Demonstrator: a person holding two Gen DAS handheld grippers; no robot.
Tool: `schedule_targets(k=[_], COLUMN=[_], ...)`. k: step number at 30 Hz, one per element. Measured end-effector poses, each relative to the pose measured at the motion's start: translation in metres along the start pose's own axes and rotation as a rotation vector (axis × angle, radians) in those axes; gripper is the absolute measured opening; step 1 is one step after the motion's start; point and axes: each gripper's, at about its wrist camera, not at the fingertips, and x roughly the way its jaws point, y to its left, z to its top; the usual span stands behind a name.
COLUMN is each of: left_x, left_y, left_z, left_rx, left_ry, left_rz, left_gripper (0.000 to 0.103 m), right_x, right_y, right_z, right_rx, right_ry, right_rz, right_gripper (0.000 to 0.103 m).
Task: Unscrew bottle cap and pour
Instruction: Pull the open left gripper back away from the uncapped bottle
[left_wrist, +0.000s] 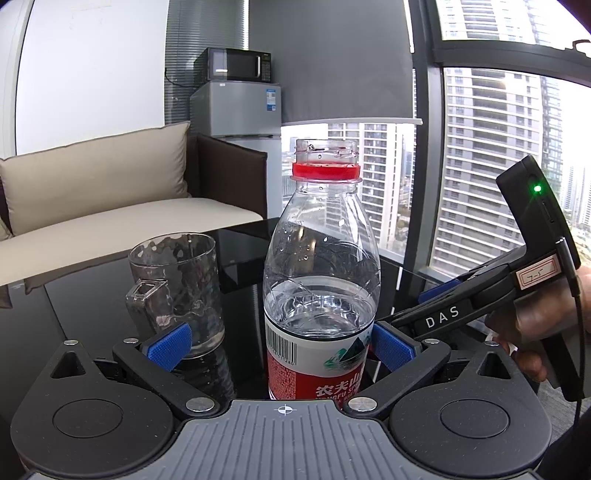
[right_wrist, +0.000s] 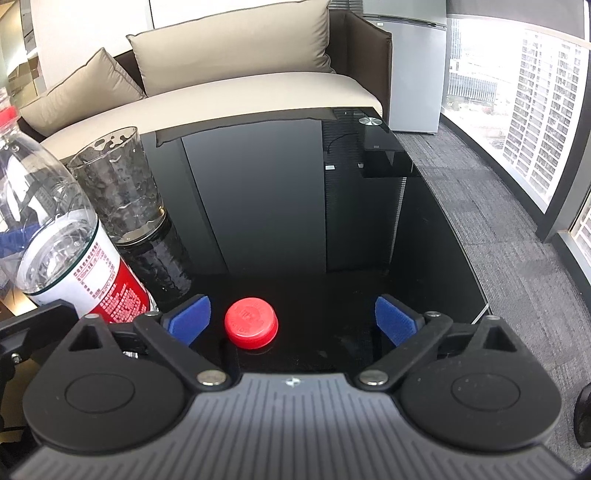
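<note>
— Nearest the lens, what do you count?

— Two tools. Low in the left wrist view, the left tool (left_wrist: 282, 347) stands wide, its two blue pads (left_wrist: 170, 345) either side of one bottle (left_wrist: 321, 280); the right-hand pad sits just beside the label, the left-hand one is apart from it. Nothing is gripped. Low in the right wrist view, the right tool (right_wrist: 291, 319) is also spread wide, with one red cap (right_wrist: 251, 323) lying on the counter (right_wrist: 369, 240) between its pads, nearer the left one, touching neither.

— And the bottle itself?

— One only, upright at frame centre in the left view, mouth uncapped, a red ring left on its neck, water up to about the top of the label. In the right wrist view it leans in at the left edge.

— Other things?

— One glass mug (left_wrist: 177, 288) with a handle, centre-left in the left view, just behind the left-hand pad and beside the bottle. At the right edge of that view the other tool's body, marked DAS, reaches in, held by a hand (left_wrist: 535, 325). Behind: one sofa (right_wrist: 240, 85) with two cushions, one fridge (left_wrist: 236, 107) with one microwave (left_wrist: 234, 66) on top, and windows on the right.
</note>
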Motion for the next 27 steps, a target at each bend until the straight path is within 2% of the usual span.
schedule_targets(k=[27], left_x=[-0.033], left_y=[0.008], left_z=[-0.010], left_rx=[-0.037], left_ry=[-0.006], left_rz=[0.064], left_gripper=[0.102], right_x=[-0.011], right_y=[0.010], right_z=[-0.012], right_rx=[0.002], right_ry=[-0.033], right_rz=[-0.020], right_gripper=[0.099])
